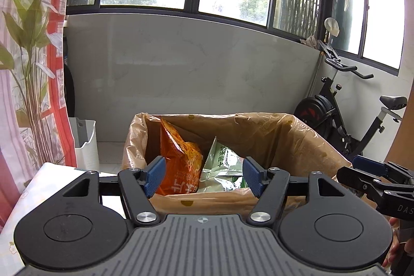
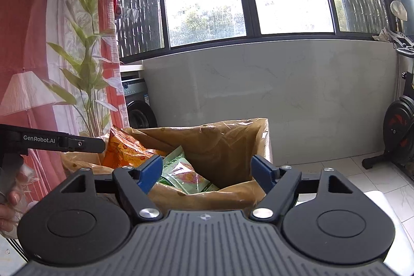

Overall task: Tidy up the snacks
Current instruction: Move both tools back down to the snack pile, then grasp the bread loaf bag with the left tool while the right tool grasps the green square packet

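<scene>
A box lined with a brown plastic bag (image 1: 271,131) stands in front of both grippers. Inside it an orange snack bag (image 1: 178,159) stands upright on the left and a green snack bag (image 1: 222,167) leans beside it. My left gripper (image 1: 203,176) is open and empty, just short of the box's near rim. My right gripper (image 2: 207,173) is open and empty, at the near rim too. In the right wrist view the lined box (image 2: 227,144), orange bag (image 2: 126,149) and green bag (image 2: 183,172) show. The right gripper's body shows at the left view's right edge (image 1: 375,180).
A white bin (image 1: 86,141) stands on the floor left of the box. An exercise bike (image 1: 344,110) stands at the right by the tiled wall. A patterned curtain (image 1: 28,56) hangs at the left. A washing machine (image 2: 137,105) is behind the curtain.
</scene>
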The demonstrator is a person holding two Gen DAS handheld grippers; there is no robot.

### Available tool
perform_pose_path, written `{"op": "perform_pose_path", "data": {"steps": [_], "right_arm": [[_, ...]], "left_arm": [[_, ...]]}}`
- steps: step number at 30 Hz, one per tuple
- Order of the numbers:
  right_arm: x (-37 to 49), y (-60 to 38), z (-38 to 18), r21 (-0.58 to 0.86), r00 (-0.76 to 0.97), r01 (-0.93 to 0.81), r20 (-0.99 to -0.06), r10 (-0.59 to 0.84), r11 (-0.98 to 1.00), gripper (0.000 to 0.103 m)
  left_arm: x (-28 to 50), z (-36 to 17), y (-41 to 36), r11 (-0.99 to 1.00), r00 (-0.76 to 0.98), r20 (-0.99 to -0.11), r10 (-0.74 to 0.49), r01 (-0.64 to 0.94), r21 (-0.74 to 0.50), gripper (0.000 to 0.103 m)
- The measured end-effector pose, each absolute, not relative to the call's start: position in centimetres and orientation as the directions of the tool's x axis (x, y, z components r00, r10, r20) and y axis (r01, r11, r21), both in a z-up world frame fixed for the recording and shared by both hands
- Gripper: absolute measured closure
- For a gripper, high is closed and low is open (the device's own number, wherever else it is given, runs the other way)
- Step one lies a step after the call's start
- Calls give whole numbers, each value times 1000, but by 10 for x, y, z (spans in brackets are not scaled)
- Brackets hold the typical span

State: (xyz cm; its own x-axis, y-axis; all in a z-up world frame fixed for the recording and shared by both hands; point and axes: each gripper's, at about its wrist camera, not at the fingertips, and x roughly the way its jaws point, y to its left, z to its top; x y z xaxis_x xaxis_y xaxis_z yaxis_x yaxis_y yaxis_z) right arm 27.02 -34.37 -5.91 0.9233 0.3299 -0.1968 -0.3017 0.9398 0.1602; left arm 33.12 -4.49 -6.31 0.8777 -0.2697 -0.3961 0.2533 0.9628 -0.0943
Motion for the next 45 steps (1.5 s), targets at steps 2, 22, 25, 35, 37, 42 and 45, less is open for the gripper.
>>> {"op": "perform_pose_path", "data": {"steps": [2,22,25,35,37,42,45], "right_arm": [[256,-346,-64,161,927,-306,-176,332,938,25],[200,-331,-183,125,869,-243,-412,274,962,41],[199,-327,-198,122,840,-254,-464,281,960,45],[204,-312,-219,64,770,-290,-577,273,955,48],[207,-311,-222,59,764,-285,-589,264,957,49],[210,-312,-225,63,749,-294,-604,271,954,51],[210,-308,-226,44,750,-298,-607,262,954,51]], "left_arm": [[320,-62,-36,963,879,-393,-270,251,-102,34],[257,-135,-3,979,831,-518,-202,157,-130,27],[256,-148,-4,980,811,-551,-199,148,-135,27],[255,-176,-1,982,763,-621,-182,107,-157,27],[255,-181,-1,982,754,-632,-179,101,-158,27],[254,-191,-5,982,732,-657,-179,97,-159,27],[255,-195,-8,984,722,-669,-175,98,-152,27]]}}
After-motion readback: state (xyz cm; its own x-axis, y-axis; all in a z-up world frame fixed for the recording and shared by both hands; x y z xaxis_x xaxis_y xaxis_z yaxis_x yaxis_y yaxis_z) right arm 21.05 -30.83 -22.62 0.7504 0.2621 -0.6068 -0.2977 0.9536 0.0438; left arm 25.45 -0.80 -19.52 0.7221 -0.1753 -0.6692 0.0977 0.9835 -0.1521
